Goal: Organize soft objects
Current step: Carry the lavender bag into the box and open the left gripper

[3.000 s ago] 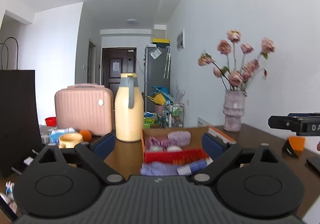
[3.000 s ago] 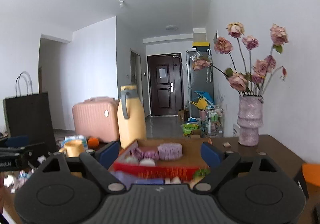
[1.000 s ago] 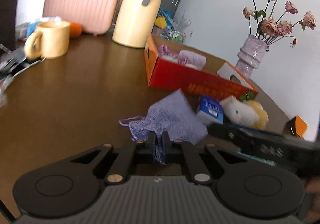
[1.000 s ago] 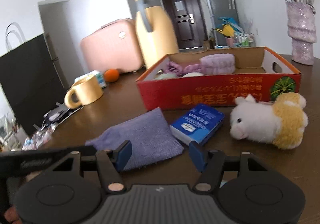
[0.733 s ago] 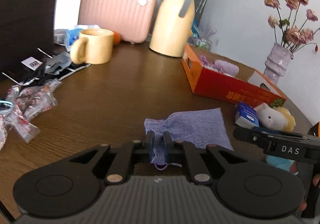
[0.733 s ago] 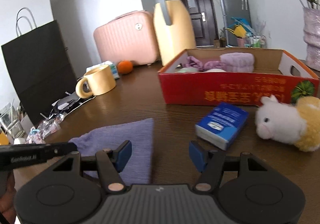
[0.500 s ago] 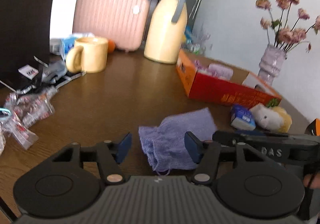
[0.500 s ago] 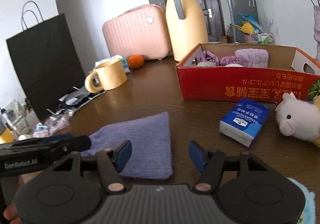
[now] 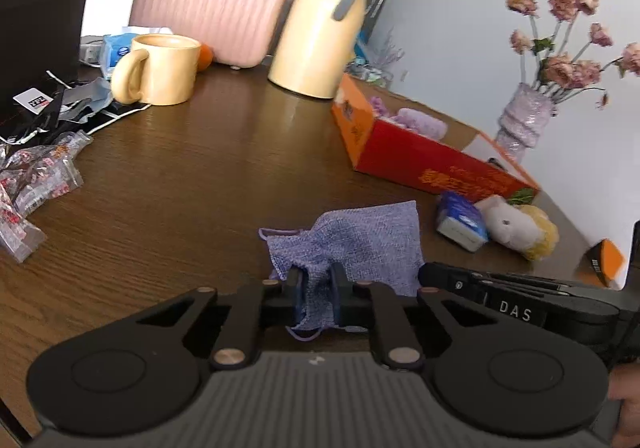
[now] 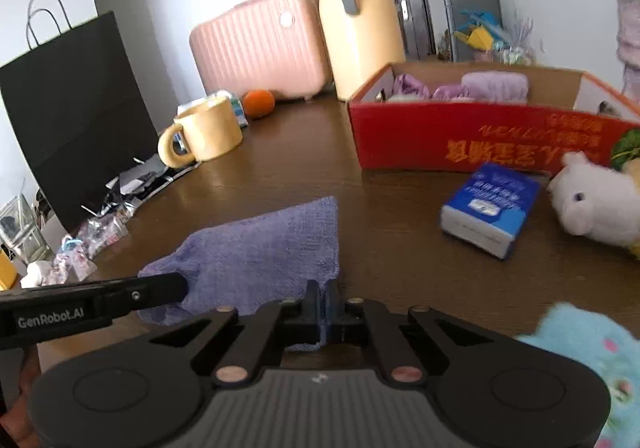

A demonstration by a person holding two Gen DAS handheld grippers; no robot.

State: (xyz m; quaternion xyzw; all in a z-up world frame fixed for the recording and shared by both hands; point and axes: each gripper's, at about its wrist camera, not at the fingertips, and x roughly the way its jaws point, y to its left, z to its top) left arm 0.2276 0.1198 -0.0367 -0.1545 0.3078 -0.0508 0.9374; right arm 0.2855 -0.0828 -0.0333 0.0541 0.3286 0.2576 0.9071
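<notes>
A purple drawstring pouch lies flat on the brown table. My left gripper is shut on its near left edge. My right gripper is shut on its near right corner; the pouch spreads out ahead of it. The left gripper shows as a black bar in the right wrist view. A red cardboard box behind holds purple soft items. A white and yellow plush toy lies in front of the box, and a light blue plush lies at near right.
A blue tissue pack lies beside the plush toy. A yellow mug, a yellow jug, a pink case and an orange stand behind. A black paper bag and wrapped sweets are on the left. A flower vase stands far right.
Half a second ago both grippers were open around the pouch. Now both have shut on its near edge, left on the left side, right on the right corner.
</notes>
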